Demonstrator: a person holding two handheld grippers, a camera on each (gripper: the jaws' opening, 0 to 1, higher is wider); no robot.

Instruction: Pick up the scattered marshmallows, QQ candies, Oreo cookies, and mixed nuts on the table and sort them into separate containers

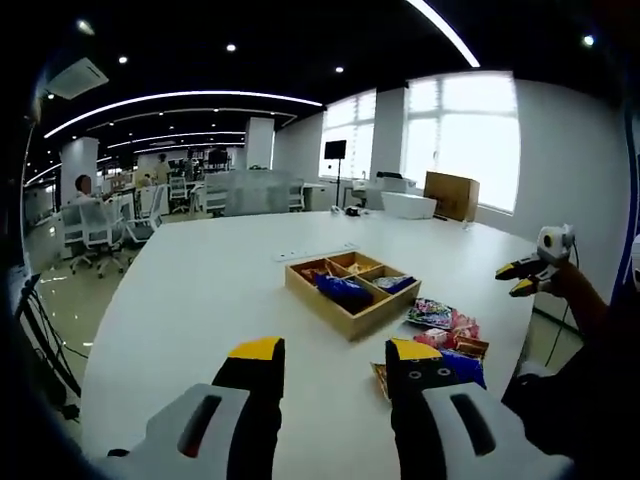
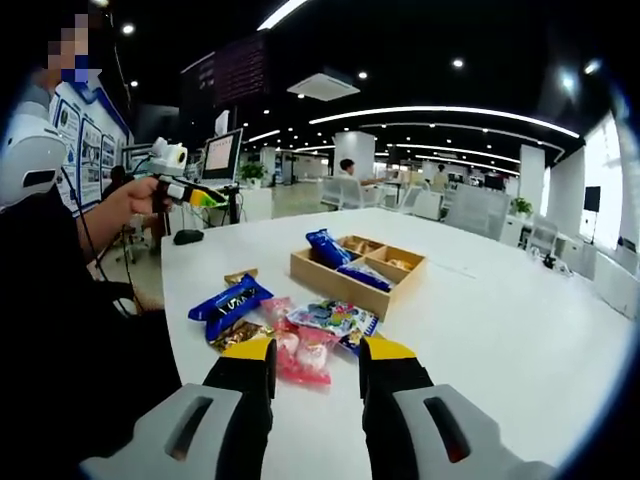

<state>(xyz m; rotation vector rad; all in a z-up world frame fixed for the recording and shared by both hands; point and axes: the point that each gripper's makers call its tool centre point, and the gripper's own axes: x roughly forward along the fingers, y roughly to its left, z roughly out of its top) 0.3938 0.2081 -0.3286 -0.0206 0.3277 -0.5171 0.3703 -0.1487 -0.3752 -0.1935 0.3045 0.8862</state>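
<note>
Snack packets partly hidden behind right hand-held gripper, tray contents seemingly blurred

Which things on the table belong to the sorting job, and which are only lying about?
For the job:
- wooden tray with compartments
- blue Oreo packet
- pink candy packets
- colourful sweet packet

Only lying about:
- cardboard box
- white tub
- dark object near the table edge, too small to identify

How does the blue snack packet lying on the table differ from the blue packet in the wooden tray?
The blue foil packet on the white table lies flat beside the loose pink and multicoloured packets, outside any container. The blue packet in the wooden compartment tray leans tilted against a divider, already sorted. Both are glossy blue; neither claw touches them.
</note>
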